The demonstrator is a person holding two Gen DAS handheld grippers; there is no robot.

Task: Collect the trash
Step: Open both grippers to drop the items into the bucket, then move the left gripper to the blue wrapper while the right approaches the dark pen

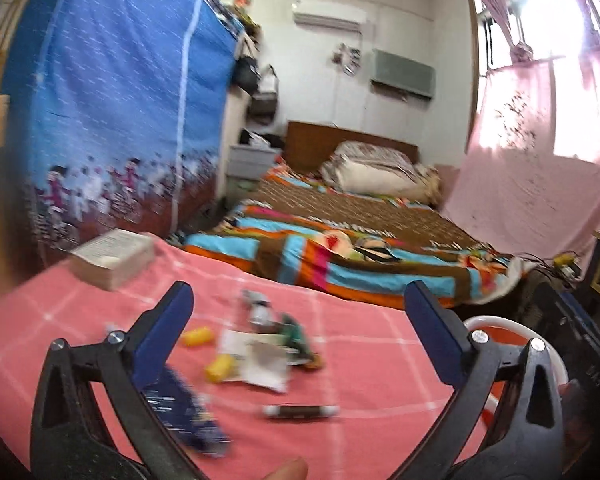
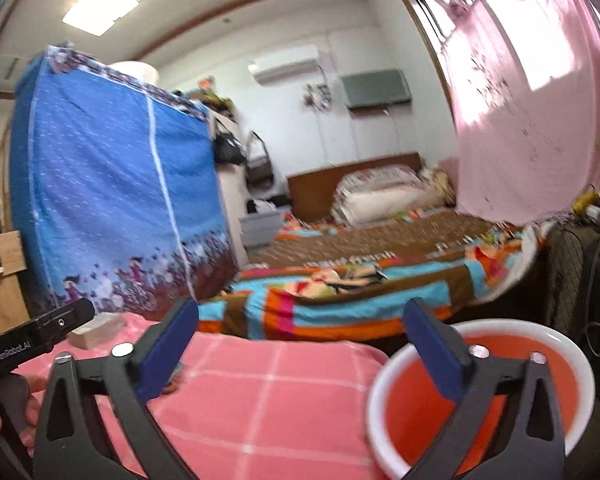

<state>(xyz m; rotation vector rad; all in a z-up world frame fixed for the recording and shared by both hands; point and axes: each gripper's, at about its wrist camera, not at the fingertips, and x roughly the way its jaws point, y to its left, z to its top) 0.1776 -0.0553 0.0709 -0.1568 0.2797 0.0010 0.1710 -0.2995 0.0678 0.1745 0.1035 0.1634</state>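
Wrappers (image 1: 260, 360) beyond open left fingers (image 1: 172, 320), untouched

In the right wrist view, white lettering reading "GenRobot.AI" stands on the black body of the other handheld tongs (image 2: 40, 330) at the left edge. The book (image 1: 112, 258) on the pink worktop shows printed lines too blurred to read, and so is the pale print on the dark blue wrapper (image 1: 180, 412); the brown bedspread's white letters are smeared
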